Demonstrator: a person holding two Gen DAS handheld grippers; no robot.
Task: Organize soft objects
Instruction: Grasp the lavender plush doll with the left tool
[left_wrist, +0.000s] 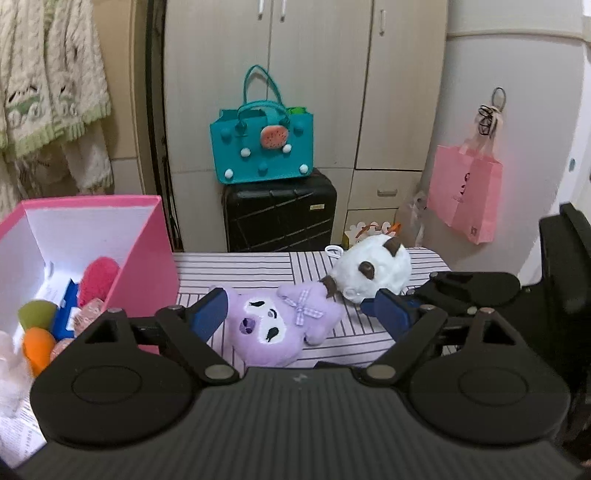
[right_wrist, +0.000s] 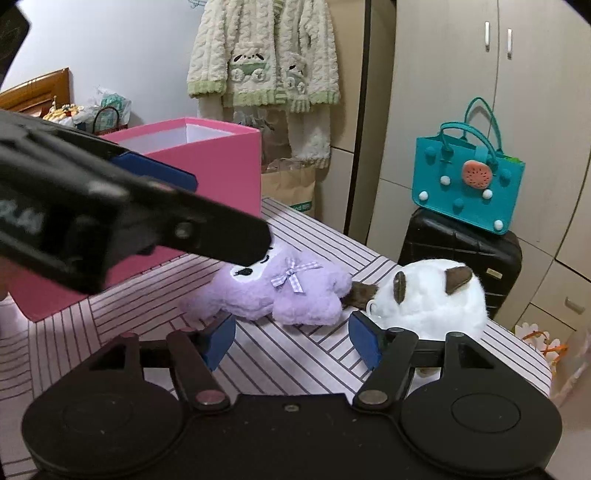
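Left gripper (right_wrist: 155, 206) was blurred, hiding purple plush (right_wrist: 280, 291) face top; pink box (left_wrist: 144, 273) was cut off left.

My left gripper (left_wrist: 299, 314) is matt black plastic with smooth blue pads and dull metal rivets; my right gripper (right_wrist: 291, 339) looks the same. The purple plush (left_wrist: 280, 325) is fuzzy cloth with a woven gingham bow, and the white plush (left_wrist: 373, 273) has longer, fluffier fur with brown patches. Both lie on a striped cloth cover (left_wrist: 258, 266), smooth and matt. The pink box (left_wrist: 144, 258) is smooth card, white inside. Behind, the teal bag (left_wrist: 262, 147) looks like felt, the black suitcase (left_wrist: 280, 218) is hard, faintly glossy plastic, and the pink bag (left_wrist: 465, 192) is matt paper.
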